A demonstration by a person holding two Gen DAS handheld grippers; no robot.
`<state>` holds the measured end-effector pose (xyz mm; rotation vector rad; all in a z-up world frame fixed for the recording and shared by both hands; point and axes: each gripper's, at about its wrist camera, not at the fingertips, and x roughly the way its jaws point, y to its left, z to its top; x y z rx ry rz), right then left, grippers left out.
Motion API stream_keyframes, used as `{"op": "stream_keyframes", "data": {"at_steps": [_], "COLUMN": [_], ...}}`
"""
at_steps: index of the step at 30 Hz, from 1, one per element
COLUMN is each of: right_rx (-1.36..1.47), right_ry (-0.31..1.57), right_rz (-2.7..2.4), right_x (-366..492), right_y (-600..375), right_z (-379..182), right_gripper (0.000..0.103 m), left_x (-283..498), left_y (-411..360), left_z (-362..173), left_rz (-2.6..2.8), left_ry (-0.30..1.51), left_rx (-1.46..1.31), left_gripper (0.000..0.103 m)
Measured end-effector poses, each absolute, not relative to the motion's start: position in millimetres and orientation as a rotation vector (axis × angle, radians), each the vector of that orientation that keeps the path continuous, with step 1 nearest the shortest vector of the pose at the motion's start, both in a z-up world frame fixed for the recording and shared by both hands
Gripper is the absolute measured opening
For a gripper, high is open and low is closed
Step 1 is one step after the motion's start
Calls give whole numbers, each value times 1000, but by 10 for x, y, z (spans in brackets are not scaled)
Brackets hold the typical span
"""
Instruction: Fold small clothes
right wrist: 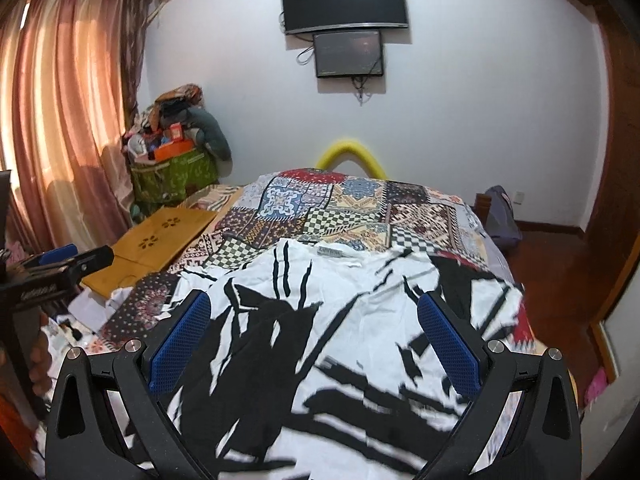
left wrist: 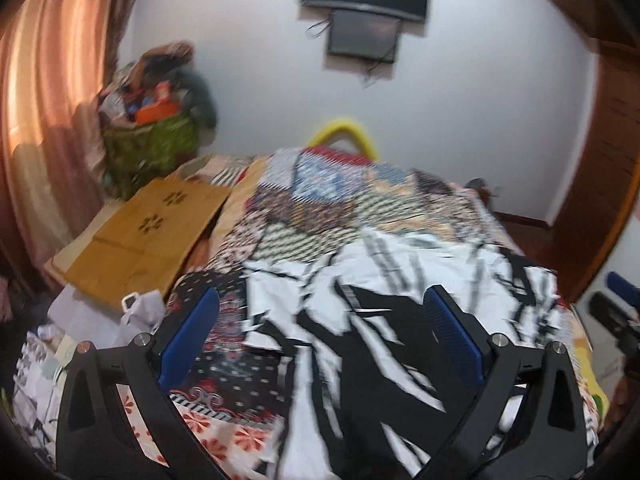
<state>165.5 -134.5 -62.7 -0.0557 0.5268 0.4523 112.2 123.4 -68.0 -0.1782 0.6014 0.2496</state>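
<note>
The left gripper (left wrist: 320, 336) has its jaws spread wide, its blue pads (left wrist: 188, 336) well apart and holding nothing; below and between them lies the shirt (left wrist: 360, 320), white with black streaks, though this view is blurred. The right gripper (right wrist: 314, 344) is likewise spread wide and empty, its pads (right wrist: 448, 344) hanging over the same shirt (right wrist: 320, 340), which lies crumpled and unfolded on the near end of the bed, collar label (right wrist: 329, 252) turned toward the far wall. In the right view the left gripper (right wrist: 60, 268) shows at the left edge, with a hand (right wrist: 38, 360) under it; in the left view the right gripper (left wrist: 618, 308) shows at the right edge. The shirt rests on a patchwork quilt (right wrist: 340, 208) that covers the bed. Beside the bed on the left lies a wooden board (right wrist: 160, 236), and behind it a green basket (right wrist: 172, 176) heaped with things stands near the curtain (right wrist: 60, 120). A yellow arch (right wrist: 352, 156) rises past the bed's far end, and two dark screens (right wrist: 344, 0) hang on the wall.
</note>
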Motion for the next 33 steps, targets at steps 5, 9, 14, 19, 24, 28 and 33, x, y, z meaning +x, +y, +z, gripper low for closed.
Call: {"op": "stream_keyframes", "data": {"at_steps": [5,9,14,19,24,28,33], "right_rx": [-113,-139,-159,-175,-212,-230,-230], "right_ry": [566,638,739,860,980,1044,1077], "right_rz": [492,533,596,648,699,743,761], "right_x": [1991,2287,2603,2856,2999,3022,3051], "right_y": [-1138,-966,-761,-614,-489,-450,-452], "right_z": [-709,-845,-1082,-1408,-1709,-1873,-1974], "right_gripper": [102,89,78,63,44,38,38], "left_x": [1491,1741,1923,1961,2000,2011,2019], "left_y": [1746,2060,2292,2329,2251,2236,2261], "left_z": [-1018,-1401,-1878,-2171,-2297,-2413,-2572], "left_rz": [323,365,347,287,194,161,101], "left_ry": [717,838,1014,1112,1154,1180,1194], "left_rx": [-226,-267,-368,-478,-575,-680,-842], "left_gripper": [103,101,86,80,77,74,74]}}
